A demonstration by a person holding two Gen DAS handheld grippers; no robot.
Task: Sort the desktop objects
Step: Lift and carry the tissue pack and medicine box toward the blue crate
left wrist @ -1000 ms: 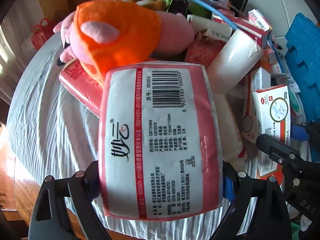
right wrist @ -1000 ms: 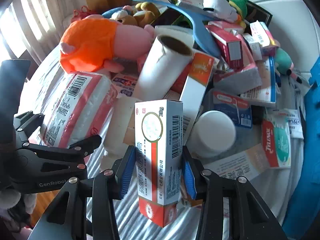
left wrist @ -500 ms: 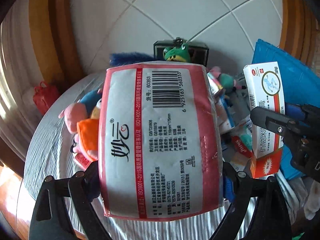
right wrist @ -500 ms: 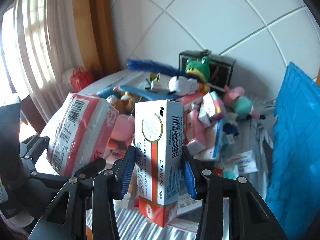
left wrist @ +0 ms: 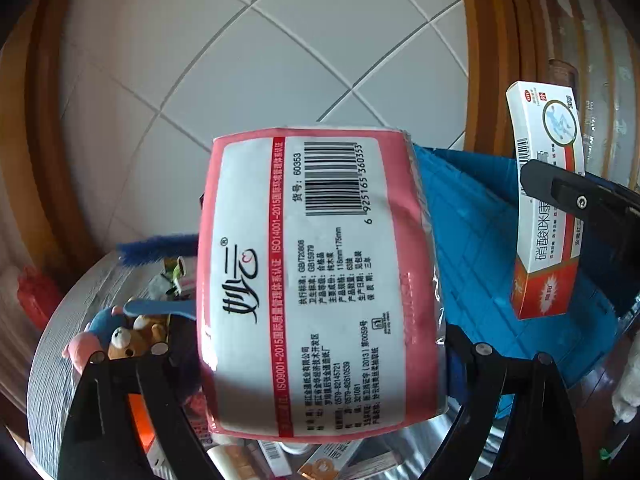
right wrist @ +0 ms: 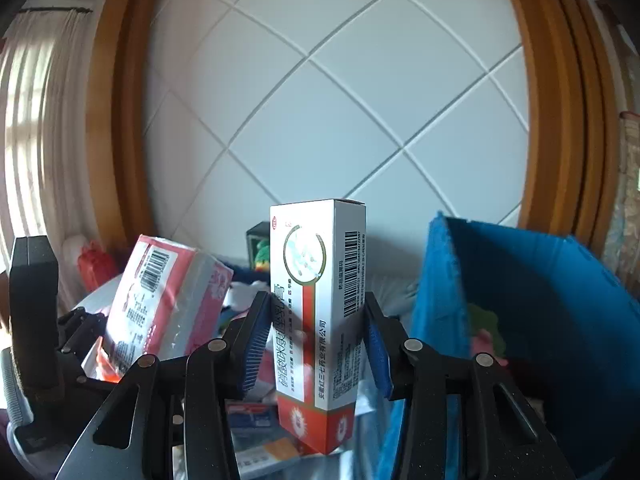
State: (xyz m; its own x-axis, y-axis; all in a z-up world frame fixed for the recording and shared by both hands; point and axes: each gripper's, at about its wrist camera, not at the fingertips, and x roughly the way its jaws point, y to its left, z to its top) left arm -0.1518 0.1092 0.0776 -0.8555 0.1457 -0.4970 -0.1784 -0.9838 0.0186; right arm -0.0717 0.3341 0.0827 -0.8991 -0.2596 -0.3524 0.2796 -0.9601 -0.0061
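Observation:
My left gripper (left wrist: 320, 344) is shut on a pink-and-white tissue pack (left wrist: 316, 280) and holds it high above the cluttered round table (left wrist: 60, 344). The pack also shows in the right wrist view (right wrist: 160, 304). My right gripper (right wrist: 316, 344) is shut on an upright white-and-red medicine box (right wrist: 316, 320), raised to the left of the open blue bin (right wrist: 540, 320). That box (left wrist: 548, 208) and the right gripper's finger (left wrist: 576, 204) show at the right of the left wrist view, over the blue bin (left wrist: 480, 248).
Plush toys (left wrist: 120, 340), a blue brush (left wrist: 160, 246) and small boxes (left wrist: 328, 460) crowd the table below. A red bag (left wrist: 36, 296) lies at the far left. A white tiled wall (right wrist: 320, 100) with wooden frames stands behind. Something green and pink lies inside the bin (right wrist: 486, 328).
Both grippers have lifted and tilted up from the table pile with their loads, so the wall fills the views. The blue bin has come closer on the right.

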